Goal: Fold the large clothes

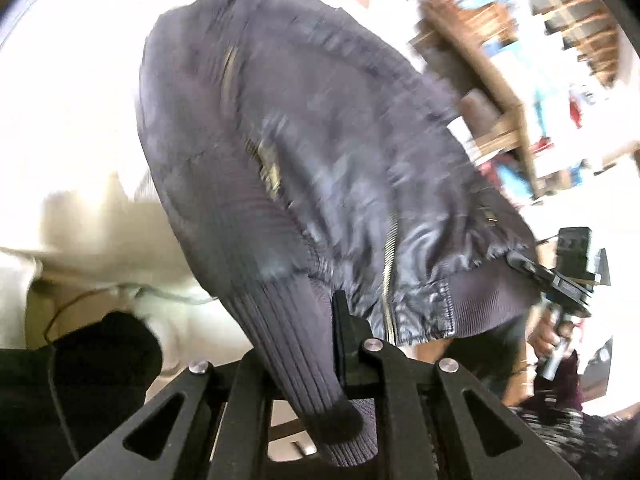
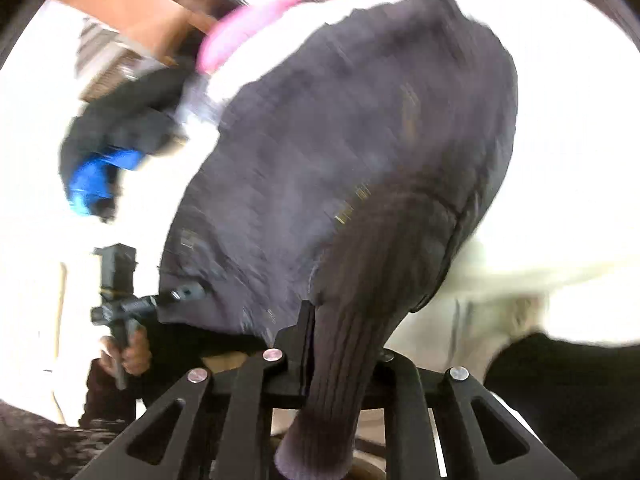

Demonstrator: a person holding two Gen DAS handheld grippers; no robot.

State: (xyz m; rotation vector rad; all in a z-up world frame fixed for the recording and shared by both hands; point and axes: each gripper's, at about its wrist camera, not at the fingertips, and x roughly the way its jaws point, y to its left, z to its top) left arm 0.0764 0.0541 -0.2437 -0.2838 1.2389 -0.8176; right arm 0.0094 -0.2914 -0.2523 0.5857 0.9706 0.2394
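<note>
Jacket [image 1: 320, 168] — one, dark, held aloft; two grippers, left [image 1: 320, 344] and right [image 2: 344, 344], each clenched on ribbed hem.

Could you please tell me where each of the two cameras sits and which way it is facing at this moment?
Left wrist: mounted on the left gripper, looking along its fingers at the dark jacket; the ribbed hem is clamped between them. The person's right hand shows, holding the right gripper.
Right wrist: mounted on the right gripper, facing the same jacket; the left hand and left gripper show.
Shared: the jacket, seen from opposite ends, and each view shows the other gripper.
</note>
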